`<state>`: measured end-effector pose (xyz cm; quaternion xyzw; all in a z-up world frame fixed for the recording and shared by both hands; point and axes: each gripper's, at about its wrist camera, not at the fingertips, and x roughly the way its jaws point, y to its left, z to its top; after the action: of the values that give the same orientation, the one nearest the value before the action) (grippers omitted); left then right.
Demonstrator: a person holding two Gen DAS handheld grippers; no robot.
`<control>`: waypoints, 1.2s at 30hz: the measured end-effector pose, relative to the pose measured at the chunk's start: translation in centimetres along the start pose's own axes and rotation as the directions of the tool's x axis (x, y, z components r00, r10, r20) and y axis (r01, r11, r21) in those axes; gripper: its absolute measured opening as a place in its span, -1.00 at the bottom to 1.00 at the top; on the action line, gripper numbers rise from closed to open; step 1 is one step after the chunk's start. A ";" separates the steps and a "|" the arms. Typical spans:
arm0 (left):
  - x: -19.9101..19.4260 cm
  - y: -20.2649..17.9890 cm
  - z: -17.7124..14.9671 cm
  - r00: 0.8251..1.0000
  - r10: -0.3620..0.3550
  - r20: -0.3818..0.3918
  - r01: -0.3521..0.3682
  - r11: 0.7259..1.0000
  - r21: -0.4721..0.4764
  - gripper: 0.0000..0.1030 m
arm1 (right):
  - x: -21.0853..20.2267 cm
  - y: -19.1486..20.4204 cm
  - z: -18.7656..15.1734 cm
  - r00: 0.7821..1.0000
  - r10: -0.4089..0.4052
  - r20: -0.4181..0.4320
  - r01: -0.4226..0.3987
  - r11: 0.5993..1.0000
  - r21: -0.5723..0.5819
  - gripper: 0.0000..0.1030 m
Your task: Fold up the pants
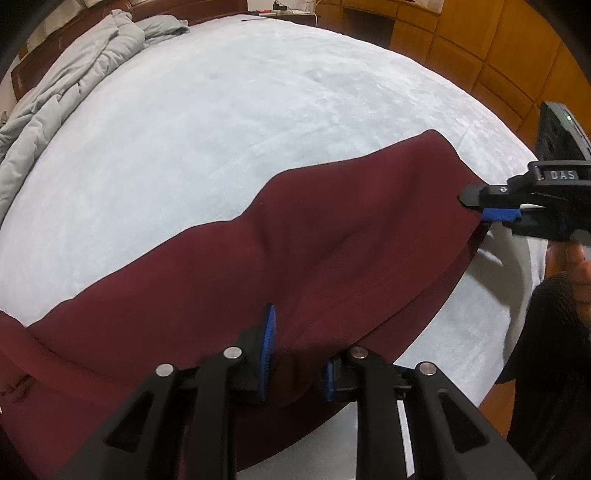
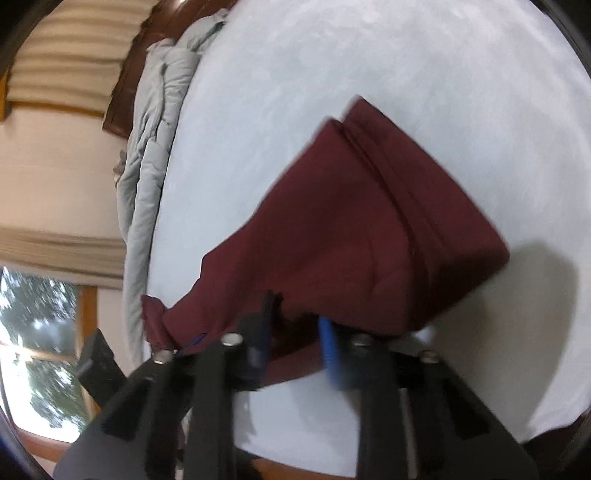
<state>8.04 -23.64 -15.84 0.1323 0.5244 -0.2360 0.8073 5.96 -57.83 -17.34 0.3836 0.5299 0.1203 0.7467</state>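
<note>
Dark red pants [image 1: 314,251] lie across the pale blue bed [image 1: 221,129], partly lifted off it. In the left wrist view my left gripper [image 1: 295,354] has its blue-padded jaws closed on a fold of the pants at the near edge. My right gripper [image 1: 480,206] shows at the right, pinching the far corner of the cloth. In the blurred right wrist view the pants [image 2: 351,240] hang as a doubled layer, and my right gripper [image 2: 299,332] grips their lower edge. The left gripper's body [image 2: 99,369] shows at the lower left.
A crumpled grey duvet [image 1: 74,85] lies along the bed's far left side by a dark wooden headboard [image 1: 184,7]. Wooden cabinets [image 1: 480,48] stand behind the bed. A window [image 2: 44,350] is at the left of the right wrist view.
</note>
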 end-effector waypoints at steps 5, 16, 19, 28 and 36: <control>-2.3 -0.5 0.4 0.998 0.024 0.065 -0.023 1.000 -0.020 -0.53 | -3.9 4.2 -0.3 0.987 0.037 0.157 -0.001 0.975 -0.221 -0.75; 1.5 -2.8 -1.4 0.994 0.099 0.039 -0.100 0.994 0.036 -0.32 | 1.0 0.0 -1.4 0.979 -0.200 0.028 0.202 0.971 -0.127 -0.73; 1.1 -2.9 -1.6 0.995 0.081 0.052 -0.084 0.995 0.046 -0.08 | 1.1 0.1 -1.3 0.977 -0.210 0.026 0.211 0.969 -0.128 -0.68; -4.5 0.2 -3.5 0.996 -0.060 0.064 0.066 0.993 -0.096 0.50 | -2.6 2.8 -3.4 0.940 -0.331 0.079 0.339 0.931 -0.139 0.03; -8.0 10.1 -8.8 0.998 0.026 0.053 -0.004 0.920 -0.391 0.56 | -0.5 12.4 -7.0 0.994 -0.113 0.003 0.104 0.900 -0.424 0.17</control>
<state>3.67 -9.05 -12.53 -0.0342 0.5365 -0.1242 0.8340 2.36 -46.57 -9.30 0.1809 0.5199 0.1949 0.8118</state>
